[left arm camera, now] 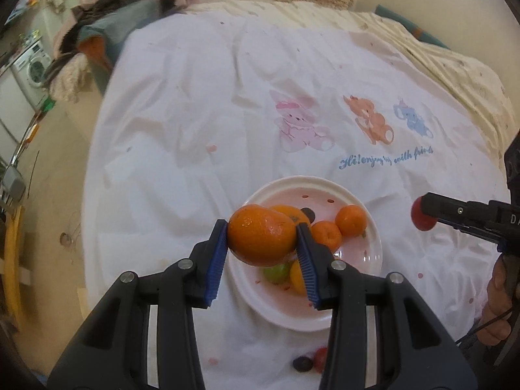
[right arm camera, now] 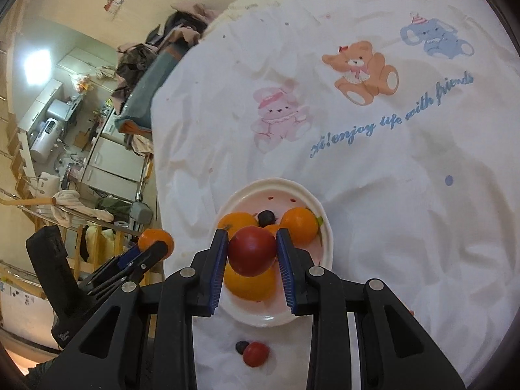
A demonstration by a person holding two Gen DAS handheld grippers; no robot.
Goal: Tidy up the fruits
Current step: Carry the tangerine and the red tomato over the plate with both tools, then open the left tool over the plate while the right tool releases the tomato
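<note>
Home bedroom: bed w/ sheet [left arm camera: 227, 97], washing machine [left arm camera: 34, 66] nearby.

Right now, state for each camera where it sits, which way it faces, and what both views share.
Left wrist: on the left hand-held gripper, facing down over its fingers, clamping an orange; the person's hand shows.
Right wrist: on the right hand-held gripper, facing down, clamping a red fruit.
Shared: the plate on the white sheet.
</note>
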